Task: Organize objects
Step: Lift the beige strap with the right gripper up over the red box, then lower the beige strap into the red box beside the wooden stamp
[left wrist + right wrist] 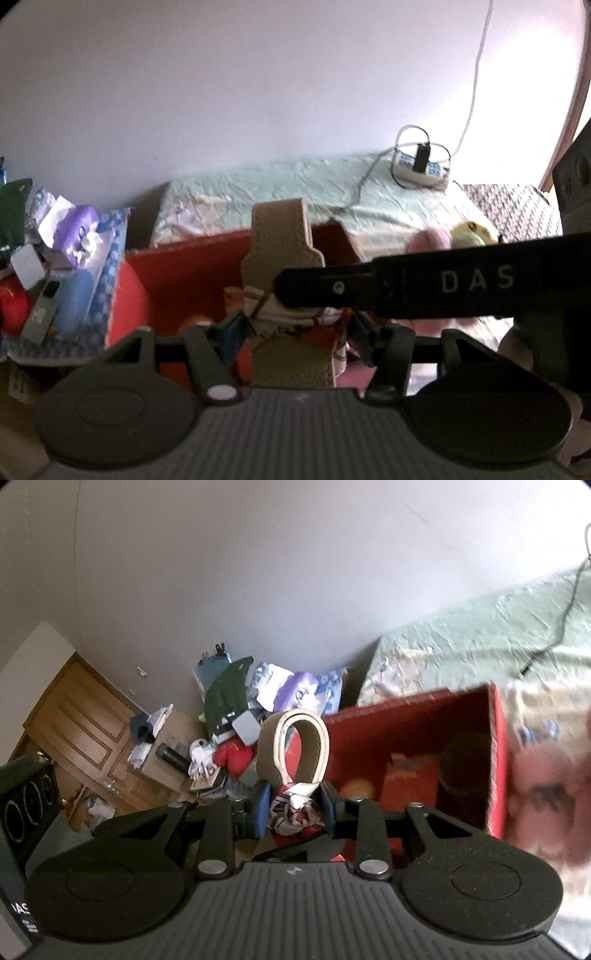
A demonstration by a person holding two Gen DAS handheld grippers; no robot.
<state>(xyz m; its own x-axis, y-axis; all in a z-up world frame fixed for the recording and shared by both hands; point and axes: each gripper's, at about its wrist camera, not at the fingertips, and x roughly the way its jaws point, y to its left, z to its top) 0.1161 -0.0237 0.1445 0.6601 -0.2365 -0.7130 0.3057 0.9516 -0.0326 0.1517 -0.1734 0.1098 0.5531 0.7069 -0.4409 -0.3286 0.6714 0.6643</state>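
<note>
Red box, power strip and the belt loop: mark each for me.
red box (496,760): right wrist view, right wall.
power strip (421,170): left wrist view, white body.
belt loop (266,753): right wrist view, left side.

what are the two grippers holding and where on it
Both hold one bundle: a patterned cloth tied to a tan strap. The right gripper and the left gripper both pinch the cloth knot.

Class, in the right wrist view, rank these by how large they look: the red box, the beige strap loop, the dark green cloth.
1. red box
2. beige strap loop, which sits nearer the camera
3. dark green cloth, close in apparent size to the loop, so their order is unsure
</note>
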